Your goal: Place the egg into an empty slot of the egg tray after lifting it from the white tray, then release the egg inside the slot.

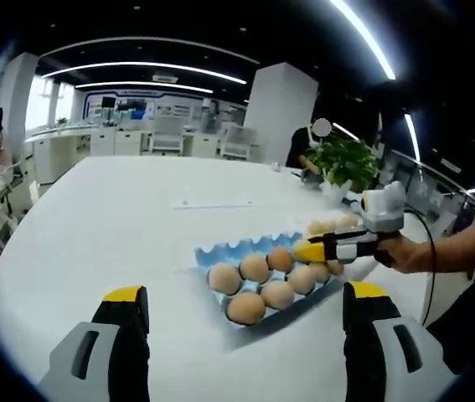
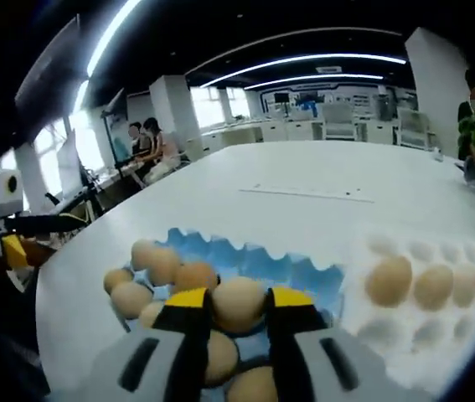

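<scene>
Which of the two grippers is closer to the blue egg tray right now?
The right. The right gripper is over the blue egg tray, its fingers closed on an egg. The left gripper is open, back from the tray's near edge above the table.

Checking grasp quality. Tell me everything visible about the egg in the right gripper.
The egg is light brown, smooth and matt, apparently whole. It sits between the right gripper's yellow-tipped black fingers, which close on both its sides, its rounded top showing above them. It is over the blue egg tray, with other brown eggs close around and below. Whether it rests in a slot cannot be told.
</scene>
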